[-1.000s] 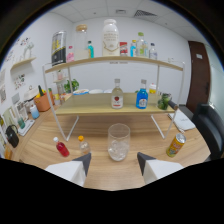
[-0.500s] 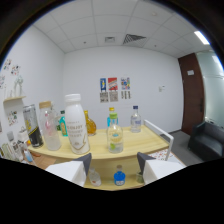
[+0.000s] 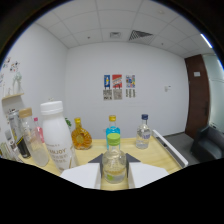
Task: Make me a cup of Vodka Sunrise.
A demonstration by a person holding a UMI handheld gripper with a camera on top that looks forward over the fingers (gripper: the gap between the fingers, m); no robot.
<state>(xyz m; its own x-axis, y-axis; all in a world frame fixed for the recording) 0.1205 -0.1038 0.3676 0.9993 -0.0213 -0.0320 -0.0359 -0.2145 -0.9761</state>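
Clear bottle between my fingers at the top shelf

My hand-held gripper [image 3: 114, 170] sits about a clear green-capped bottle [image 3: 114, 162], its fingers close on either side (I cannot tell whether they press it). At 12 o'clock just behind stands a blue bottle [image 3: 113, 133]; at 10 o'clock, a white bottle [image 3: 56, 135] and an amber decanter [image 3: 81, 136]; at 1 o'clock, a clear blue-capped bottle [image 3: 143, 132]. Beyond, posters [image 3: 119, 87] hang on the wall.

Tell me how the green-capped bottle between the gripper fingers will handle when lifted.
The green-capped bottle looks like clear, smooth plastic or glass, so probably rigid but slippery. It stands tall and narrow, so a push could tip it. Its fill level is hard to judge.
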